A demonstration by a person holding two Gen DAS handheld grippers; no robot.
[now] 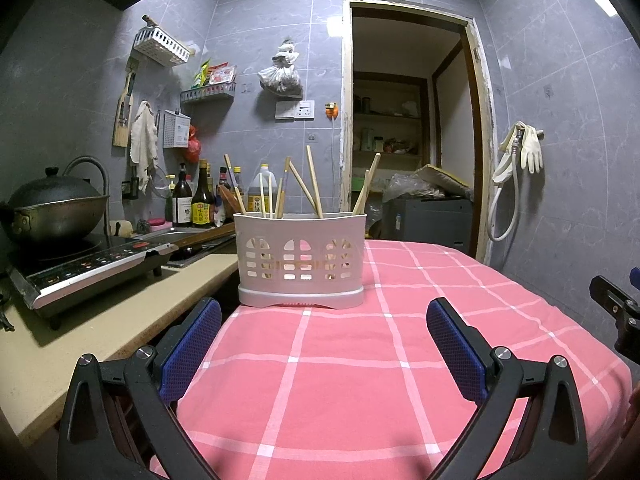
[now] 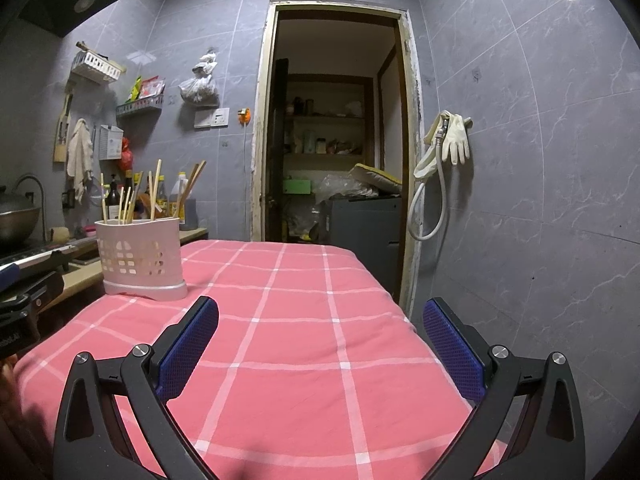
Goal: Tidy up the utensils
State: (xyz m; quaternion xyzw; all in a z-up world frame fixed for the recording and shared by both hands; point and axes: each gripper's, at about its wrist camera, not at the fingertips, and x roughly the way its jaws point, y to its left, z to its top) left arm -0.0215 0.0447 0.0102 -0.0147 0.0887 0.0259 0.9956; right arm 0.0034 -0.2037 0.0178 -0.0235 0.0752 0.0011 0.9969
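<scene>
A white slotted utensil holder [image 1: 301,261] stands at the far left edge of the pink checked table [image 1: 340,380]. Several wooden chopsticks [image 1: 314,188] stick up from it, leaning in different directions. My left gripper [image 1: 324,320] hovers open over the cloth a short way in front of the holder, nothing between its blue pads. The right wrist view shows the holder [image 2: 141,260] and chopsticks [image 2: 154,190] far to the left. My right gripper [image 2: 320,320] is open and empty above the middle of the table [image 2: 300,360]. The right gripper's body [image 1: 616,312] shows at the right edge of the left wrist view.
Left of the table runs a beige counter [image 1: 104,320] with an induction cooker [image 1: 80,268], a wok [image 1: 52,208], a sink and several sauce bottles [image 1: 192,200]. An open doorway [image 2: 336,132] lies behind the table. A hose and gloves [image 2: 448,148] hang on the right wall.
</scene>
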